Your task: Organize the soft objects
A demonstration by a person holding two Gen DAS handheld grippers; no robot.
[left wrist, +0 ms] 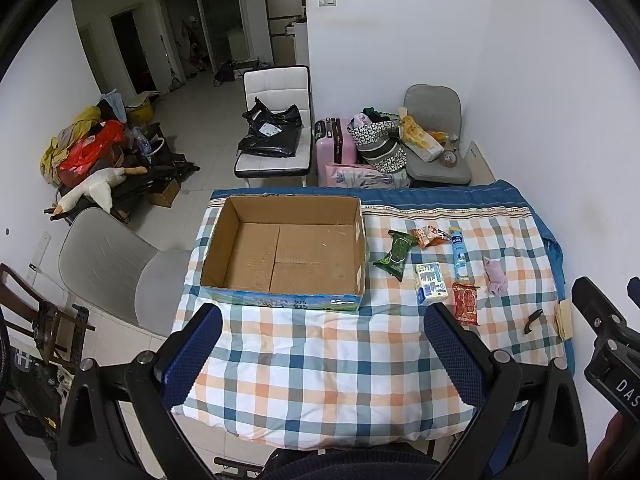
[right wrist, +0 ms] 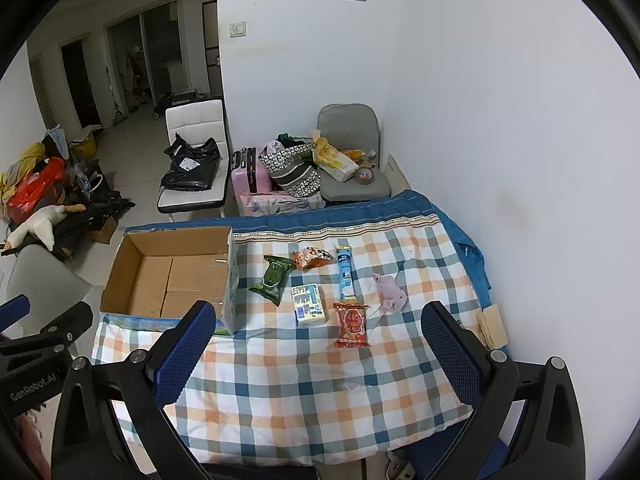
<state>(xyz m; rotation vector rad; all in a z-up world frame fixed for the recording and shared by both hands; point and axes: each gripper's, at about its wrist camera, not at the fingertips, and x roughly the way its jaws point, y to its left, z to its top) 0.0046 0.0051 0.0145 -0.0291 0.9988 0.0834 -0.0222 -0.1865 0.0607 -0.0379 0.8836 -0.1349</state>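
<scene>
An empty cardboard box [left wrist: 285,254] [right wrist: 172,276] sits on the left of a checked quilt [left wrist: 320,360] [right wrist: 304,384]. To its right lie a green packet [left wrist: 394,255] [right wrist: 271,279], an orange packet [left wrist: 430,236] [right wrist: 314,257], a blue stick pack [left wrist: 459,253] [right wrist: 345,276], a white and blue tissue pack [left wrist: 431,282] [right wrist: 309,305], a red packet [left wrist: 466,303] [right wrist: 352,325] and a pink soft toy [left wrist: 495,275] [right wrist: 390,293]. My left gripper [left wrist: 322,354] is open and empty above the quilt's near side. My right gripper [right wrist: 320,354] is open and empty, in front of the packets.
A small dark clip [left wrist: 532,320] and a beige pad [left wrist: 565,316] [right wrist: 493,325] lie at the quilt's right edge beside the white wall. A grey chair [left wrist: 116,268] stands left of the table. Chairs, a pink suitcase [left wrist: 335,144] and bags stand behind it.
</scene>
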